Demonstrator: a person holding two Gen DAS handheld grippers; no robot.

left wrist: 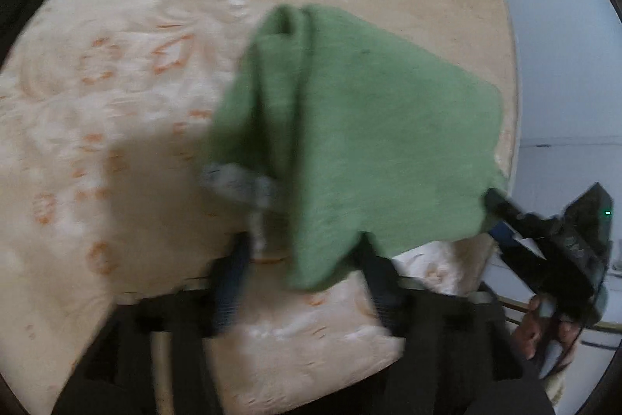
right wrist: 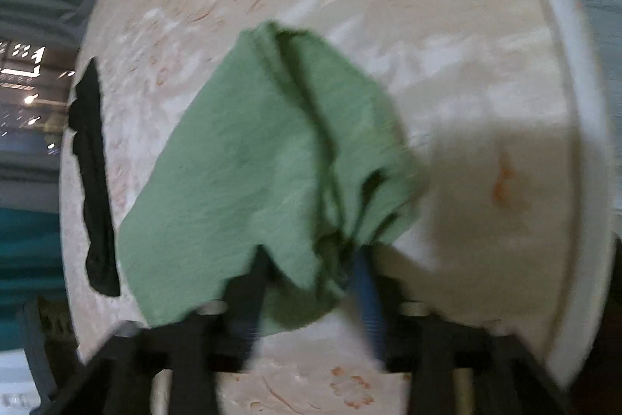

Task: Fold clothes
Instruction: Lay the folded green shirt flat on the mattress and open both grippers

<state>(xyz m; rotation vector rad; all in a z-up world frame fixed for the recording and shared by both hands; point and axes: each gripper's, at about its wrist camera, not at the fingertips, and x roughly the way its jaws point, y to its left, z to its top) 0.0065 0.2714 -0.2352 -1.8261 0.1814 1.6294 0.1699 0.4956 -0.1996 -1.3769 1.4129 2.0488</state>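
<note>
Cream bedspread [left wrist: 116, 104] w/ orange floral print is the work surface; pale wall behind, teal curtain [right wrist: 27, 259] at the edge of the R view. I hold the green cloth [left wrist: 369, 127] lifted off the spread by two points of its near edge, so it hangs spread between both tools, prob. to carry one edge over for a fold or to lay it down; which one, the views don't settle. L gripper [left wrist: 307, 251]: the cloth's lower corner drops between the fingers and hides the tips, fingers stand apart, so I can't tell if they pinch it. R gripper [right wrist: 311, 271]: bunched fabric gathers between the fingers, looks clamped on the cloth. In the L view the R tool grips the cloth's far-right corner, my hand [left wrist: 544, 329] behind it. Cloth sits directly ahead of both tools, touching the fingers, above the spread. Dark garment [right wrist: 93, 181] lies at the bed's left edge, well apart. Both views motion-blurred.
</note>
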